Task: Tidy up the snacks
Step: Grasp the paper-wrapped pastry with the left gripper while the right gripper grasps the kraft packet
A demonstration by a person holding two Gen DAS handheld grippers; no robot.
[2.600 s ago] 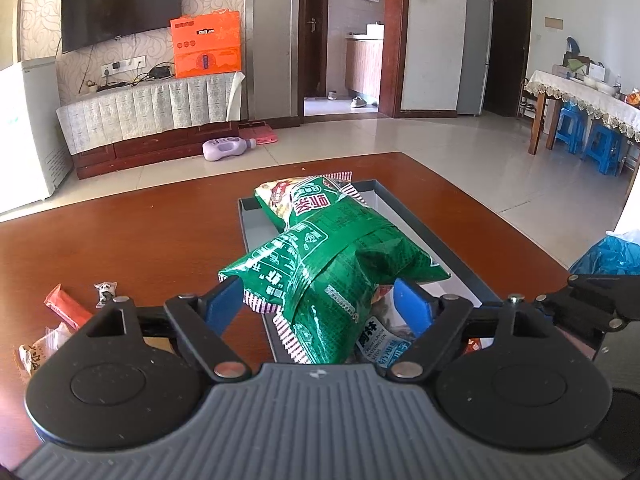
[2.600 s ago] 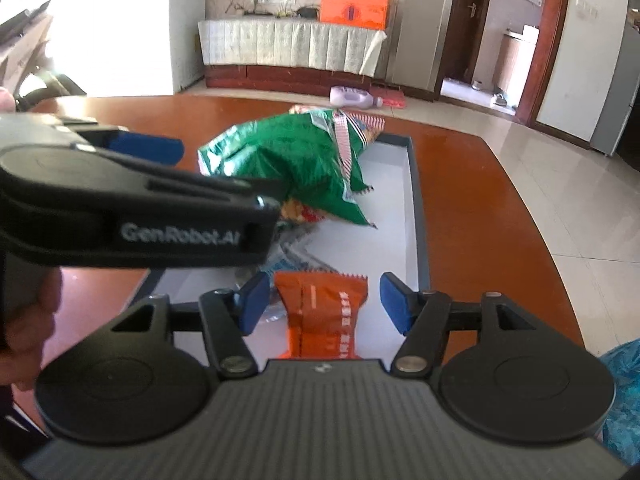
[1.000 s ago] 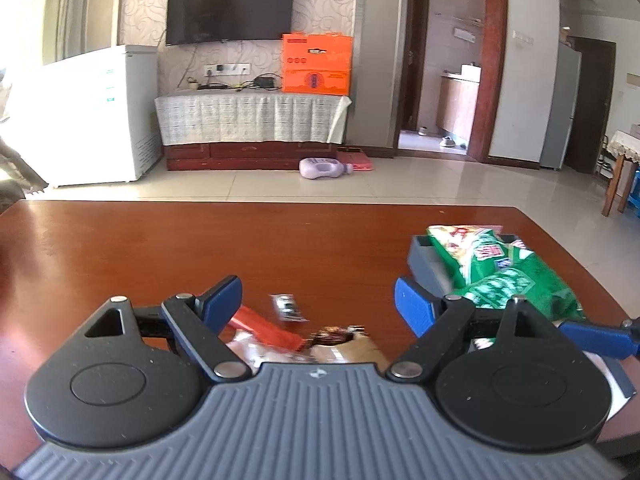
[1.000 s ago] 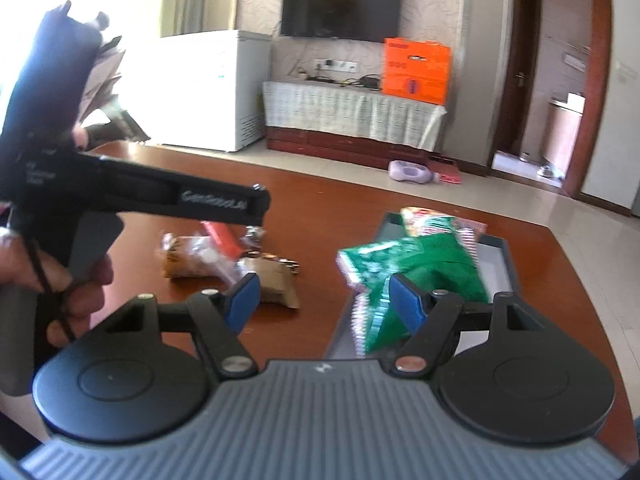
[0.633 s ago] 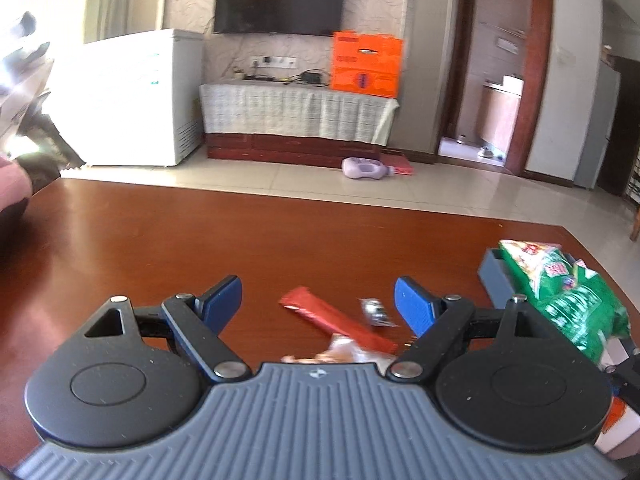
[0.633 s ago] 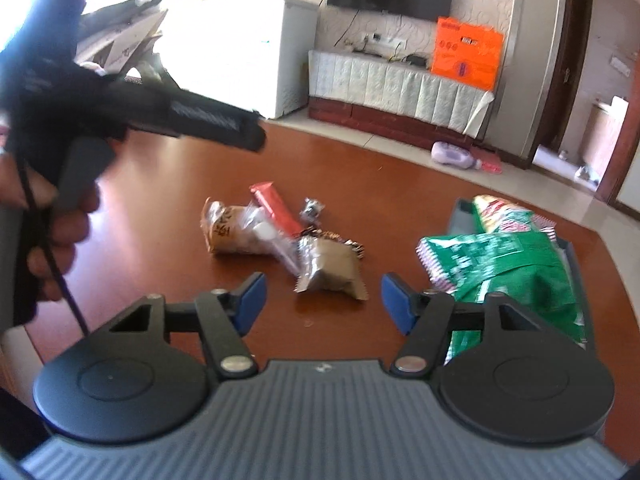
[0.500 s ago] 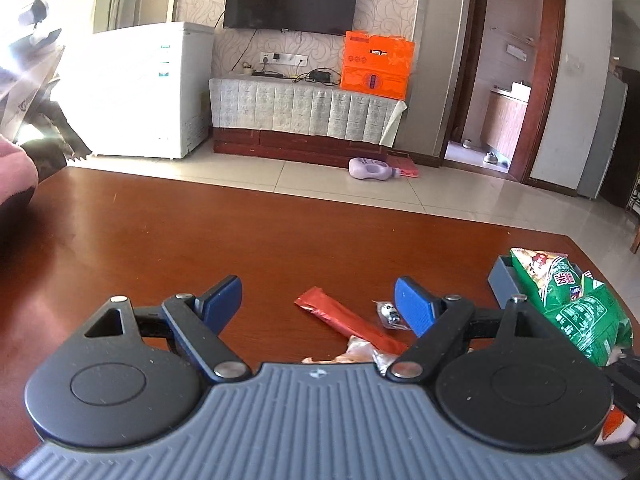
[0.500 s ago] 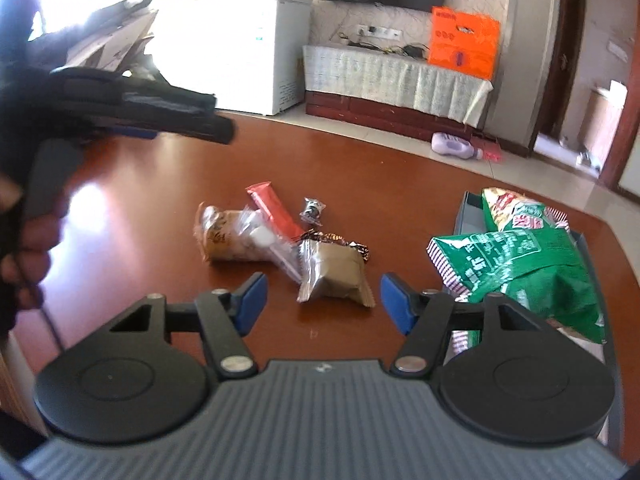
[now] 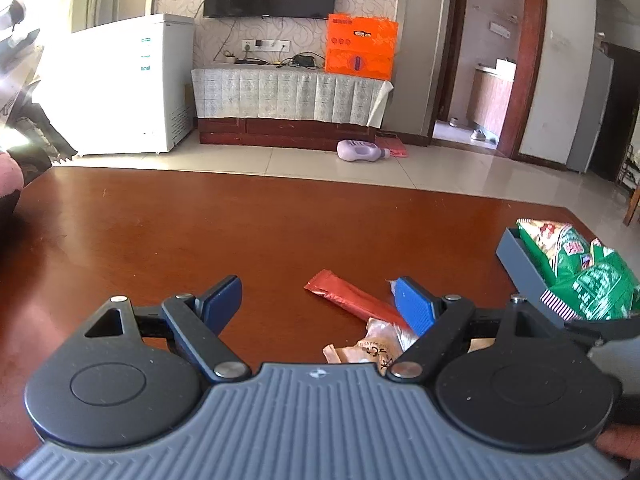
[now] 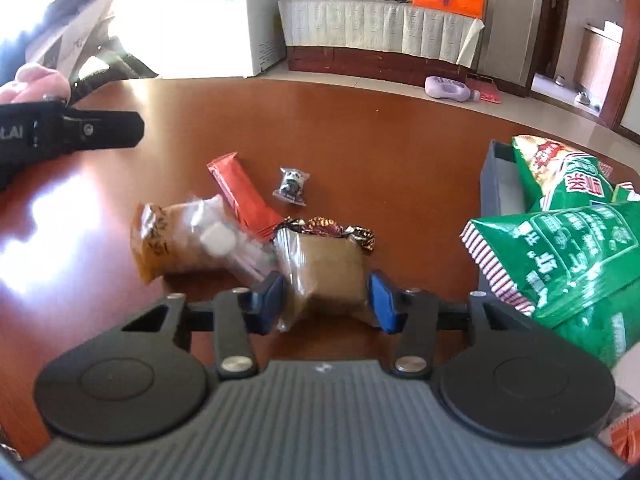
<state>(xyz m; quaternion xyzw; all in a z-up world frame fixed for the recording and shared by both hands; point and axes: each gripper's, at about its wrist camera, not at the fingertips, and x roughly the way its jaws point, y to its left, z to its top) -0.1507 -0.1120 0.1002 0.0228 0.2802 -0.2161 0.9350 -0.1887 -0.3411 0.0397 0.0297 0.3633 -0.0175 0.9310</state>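
Loose snacks lie on the brown table [image 10: 400, 140]: a brown packet [image 10: 324, 272], a clear bag of biscuits [image 10: 180, 240], a red stick packet [image 10: 240, 196], a dark foil sweet [image 10: 332, 228] and a tiny panda sweet [image 10: 292, 184]. My right gripper [image 10: 326, 302] sits low over the brown packet, its jaws closing with the packet between the blue pads and a sliver of gap still showing. My left gripper [image 9: 316, 294] hovers open and holds nothing; the red stick packet [image 9: 348, 298] lies just beyond its right finger. Green crisp bags [image 10: 560, 240] fill the grey tray [image 10: 494, 176].
The tray [image 9: 516, 256] stands at the table's right end, green bags [image 9: 580, 272] heaped in it. The black body of the left-hand tool [image 10: 72, 132] reaches in from the left. Beyond the table are a tiled floor, a white freezer [image 9: 132, 84] and a TV stand.
My right gripper has dropped toward the brown packet and its jaws have narrowed around it. My left gripper swung left, away from the tray, then held still and stayed open.
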